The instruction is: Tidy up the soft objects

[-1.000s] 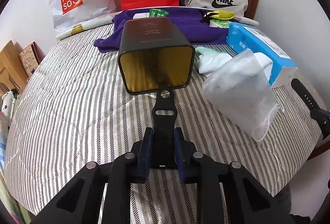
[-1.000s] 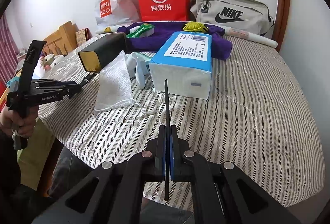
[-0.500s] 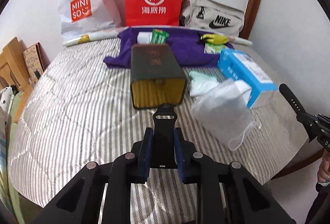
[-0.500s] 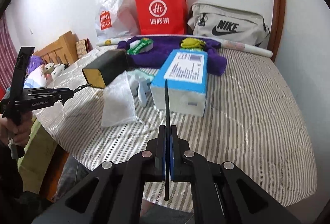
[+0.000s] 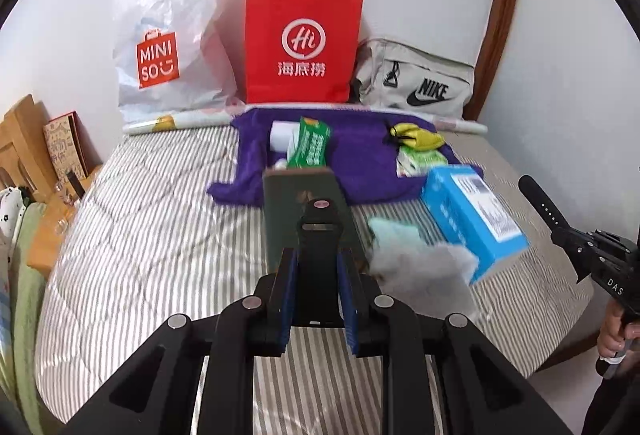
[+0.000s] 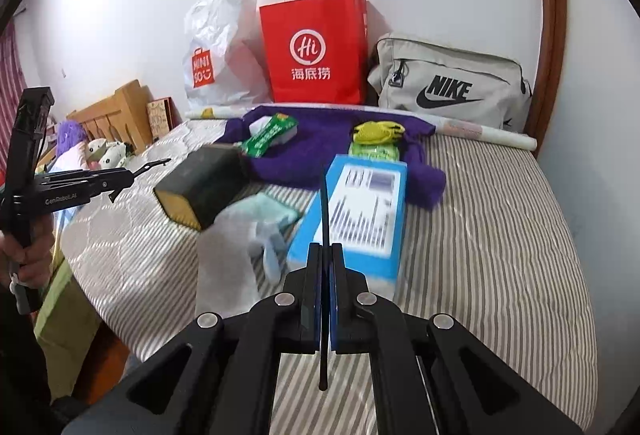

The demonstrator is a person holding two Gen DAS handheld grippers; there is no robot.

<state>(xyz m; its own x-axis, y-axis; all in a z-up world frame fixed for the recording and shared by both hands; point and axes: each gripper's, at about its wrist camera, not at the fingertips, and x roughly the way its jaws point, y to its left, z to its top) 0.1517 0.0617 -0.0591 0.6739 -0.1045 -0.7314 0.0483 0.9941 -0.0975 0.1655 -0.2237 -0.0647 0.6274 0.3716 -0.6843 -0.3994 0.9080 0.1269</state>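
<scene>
My left gripper (image 5: 316, 255) is shut on a short black strap piece (image 5: 320, 231) with a buckle end, held above the striped bed (image 5: 160, 255). My right gripper (image 6: 325, 255) is shut on a thin black strap (image 6: 326, 203), seen edge-on; in the left wrist view that holed strap (image 5: 540, 203) sticks up at the far right. On the bed lie a dark box with a gold end (image 6: 204, 183), a mint cloth (image 6: 264, 207), a frosted drawstring pouch (image 6: 228, 259), a blue tissue pack (image 6: 360, 211) and a purple towel (image 6: 320, 147).
Along the wall stand a red paper bag (image 5: 304, 43), a white Miniso bag (image 5: 172, 47) and a grey Nike bag (image 5: 416, 83). A green pack (image 5: 310, 147) and a yellow pouch (image 5: 416, 137) rest on the towel. Wooden furniture (image 5: 24, 147) flanks the bed's left.
Both grippers have risen and drawn back from the bed, so the box, pouch and tissue pack look smaller and farther. Each keeps its strap.
</scene>
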